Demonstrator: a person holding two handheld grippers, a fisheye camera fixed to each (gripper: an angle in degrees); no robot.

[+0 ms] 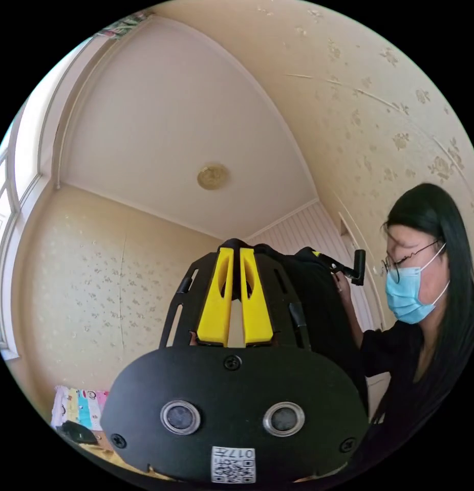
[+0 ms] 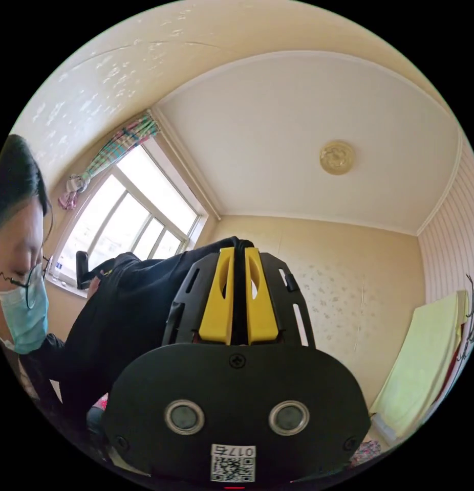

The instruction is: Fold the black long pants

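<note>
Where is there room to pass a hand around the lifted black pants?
Free: above the black pants, up toward the ceiling, and beyond the left gripper and right gripper on their outer sides. Crowded: between the pants and the person.

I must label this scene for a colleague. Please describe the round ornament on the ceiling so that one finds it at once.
Start at the plain white ceiling. The ceiling ornament is a small golden disc, a little apart from the striped wall. Nothing else marks that ceiling.
</note>
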